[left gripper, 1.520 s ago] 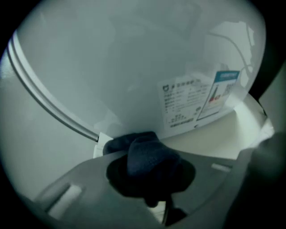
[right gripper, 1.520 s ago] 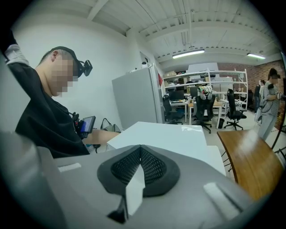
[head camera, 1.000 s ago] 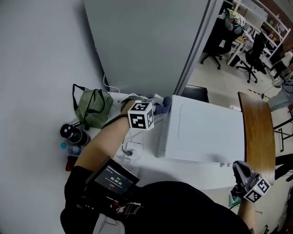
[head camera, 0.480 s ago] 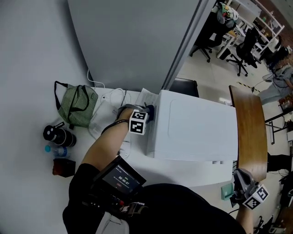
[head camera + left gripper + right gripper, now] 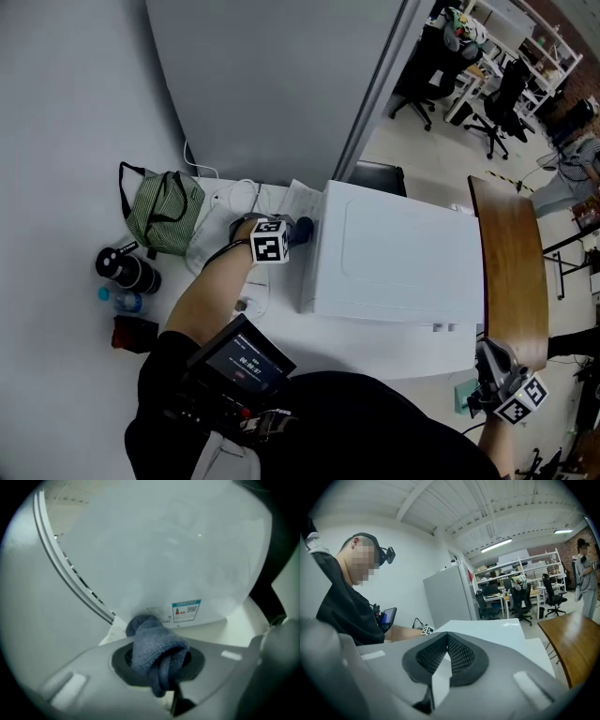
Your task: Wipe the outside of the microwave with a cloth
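The white microwave (image 5: 403,262) stands on a white table (image 5: 366,342). My left gripper (image 5: 292,228) is at its left side near the back corner, shut on a bunched blue cloth (image 5: 306,227). In the left gripper view the blue cloth (image 5: 152,641) bulges out between the jaws of the left gripper (image 5: 159,665) and touches the microwave's white side wall (image 5: 164,559), just by a small label (image 5: 186,610). My right gripper (image 5: 492,367) hangs off the microwave's front right corner. In its own view the right gripper (image 5: 447,637) is shut on nothing, with the microwave top (image 5: 492,629) beyond it.
A green striped bag (image 5: 164,211), a black flask (image 5: 127,269), a small water bottle (image 5: 117,300) and white cables (image 5: 230,202) lie left of the microwave. A wooden table (image 5: 511,262) is on the right. Office chairs (image 5: 497,98) and a standing person (image 5: 583,573) are farther off.
The left gripper has carried the cloth from the microwave's top back-left corner down onto its left side wall. The head view has shifted. The right gripper has stayed where it was.
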Motion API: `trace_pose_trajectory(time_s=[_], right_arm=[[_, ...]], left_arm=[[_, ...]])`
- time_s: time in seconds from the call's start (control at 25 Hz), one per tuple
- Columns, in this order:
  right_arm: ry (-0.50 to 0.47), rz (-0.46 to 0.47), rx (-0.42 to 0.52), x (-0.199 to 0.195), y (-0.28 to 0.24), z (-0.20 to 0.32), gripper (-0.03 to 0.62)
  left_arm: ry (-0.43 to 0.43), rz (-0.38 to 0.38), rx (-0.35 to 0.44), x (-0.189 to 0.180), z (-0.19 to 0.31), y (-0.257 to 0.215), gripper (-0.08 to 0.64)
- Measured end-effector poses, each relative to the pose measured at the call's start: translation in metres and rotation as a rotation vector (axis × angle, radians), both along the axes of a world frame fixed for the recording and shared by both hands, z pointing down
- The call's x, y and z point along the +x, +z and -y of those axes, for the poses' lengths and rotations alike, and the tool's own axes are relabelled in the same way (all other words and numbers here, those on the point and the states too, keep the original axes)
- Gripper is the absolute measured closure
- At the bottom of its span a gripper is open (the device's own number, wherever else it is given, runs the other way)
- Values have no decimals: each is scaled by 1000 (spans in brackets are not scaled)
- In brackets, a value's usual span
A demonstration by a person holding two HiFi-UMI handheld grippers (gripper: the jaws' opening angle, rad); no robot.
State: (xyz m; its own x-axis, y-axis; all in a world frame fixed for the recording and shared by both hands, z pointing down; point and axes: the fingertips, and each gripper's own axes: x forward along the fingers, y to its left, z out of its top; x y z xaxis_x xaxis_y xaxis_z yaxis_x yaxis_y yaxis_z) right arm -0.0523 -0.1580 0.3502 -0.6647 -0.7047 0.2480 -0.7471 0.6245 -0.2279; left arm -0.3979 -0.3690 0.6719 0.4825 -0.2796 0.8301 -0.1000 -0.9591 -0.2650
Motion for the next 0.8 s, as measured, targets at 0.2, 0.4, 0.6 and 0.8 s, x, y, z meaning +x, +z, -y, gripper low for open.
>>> trace_pose_trajectory(time_s=[0.2, 0.4, 0.6, 0.8], right_arm=[[-89, 109, 69, -26, -12, 16, 588], [-143, 186, 95, -37, -15, 28, 588], [-120, 160, 63, -27, -9, 26, 588], [-58, 91, -15, -12, 2, 20, 588]], left_arm=[[15, 7, 121, -18, -26, -123, 502], [67, 17, 165, 13, -53, -172, 502], [78, 50, 132, 39, -52, -130, 502], [43, 15, 69, 38, -47, -72, 502]])
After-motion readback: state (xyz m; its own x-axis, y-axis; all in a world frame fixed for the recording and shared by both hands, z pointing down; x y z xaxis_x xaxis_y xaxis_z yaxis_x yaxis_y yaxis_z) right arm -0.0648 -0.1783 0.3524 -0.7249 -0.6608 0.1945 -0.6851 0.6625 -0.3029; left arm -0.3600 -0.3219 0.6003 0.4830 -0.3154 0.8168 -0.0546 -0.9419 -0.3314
